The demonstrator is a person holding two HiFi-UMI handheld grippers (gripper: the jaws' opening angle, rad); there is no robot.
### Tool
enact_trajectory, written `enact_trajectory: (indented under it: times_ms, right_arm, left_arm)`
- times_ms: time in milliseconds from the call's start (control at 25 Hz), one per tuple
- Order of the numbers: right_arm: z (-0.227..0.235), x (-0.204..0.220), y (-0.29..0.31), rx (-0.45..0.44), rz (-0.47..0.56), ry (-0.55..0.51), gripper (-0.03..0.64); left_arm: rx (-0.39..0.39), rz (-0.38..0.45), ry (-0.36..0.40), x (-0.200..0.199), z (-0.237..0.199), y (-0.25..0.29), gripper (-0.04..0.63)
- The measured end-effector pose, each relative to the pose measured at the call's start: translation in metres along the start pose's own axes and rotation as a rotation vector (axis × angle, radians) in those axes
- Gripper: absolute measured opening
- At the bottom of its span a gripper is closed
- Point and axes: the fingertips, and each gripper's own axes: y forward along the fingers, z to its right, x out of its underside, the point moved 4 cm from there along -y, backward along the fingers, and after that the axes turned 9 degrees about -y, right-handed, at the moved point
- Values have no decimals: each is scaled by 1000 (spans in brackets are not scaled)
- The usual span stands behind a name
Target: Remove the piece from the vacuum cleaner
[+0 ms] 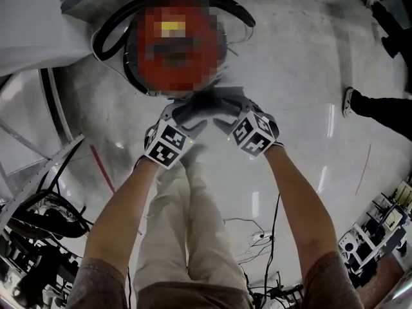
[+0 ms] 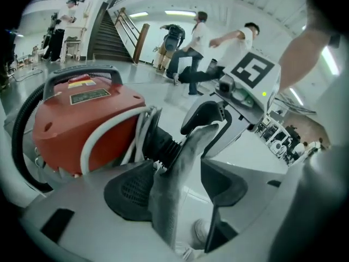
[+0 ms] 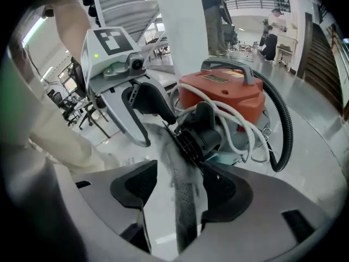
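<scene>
piece (image 2: 188, 146) ×1, between both jaw pairs | left gripper (image 2: 175, 185) jaws apart | right gripper (image 3: 181, 190) jaws apart | vacuum cleaner (image 2: 82, 124) ×1

Red vacuum cleaner (image 2: 82, 127) (grey piece (image 2: 170, 201))

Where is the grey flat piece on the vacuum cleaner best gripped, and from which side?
Probably grip the grey piece across its two flat faces, close to the black ribbed collar, coming from the front, opposite the vacuum cleaner. It is thin and stands edge-on between the jaws, so they can close on it.
</scene>
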Motion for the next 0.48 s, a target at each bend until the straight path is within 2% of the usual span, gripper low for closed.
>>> enact_trajectory:
  times_ms: [120,240,480]
  right_arm:
    - [-2,3,5,-19,-22,-28,241]
    - [-2,2,10,-27,-23,-33,238]
    - [6,1,14,-19,-6,3,212]
  left_arm:
    - [8,-26,24,0,4,9,261]
    - [11,-39,-3,2,4,13,261]
    - [-13,-43,-5,1,-1,16,216]
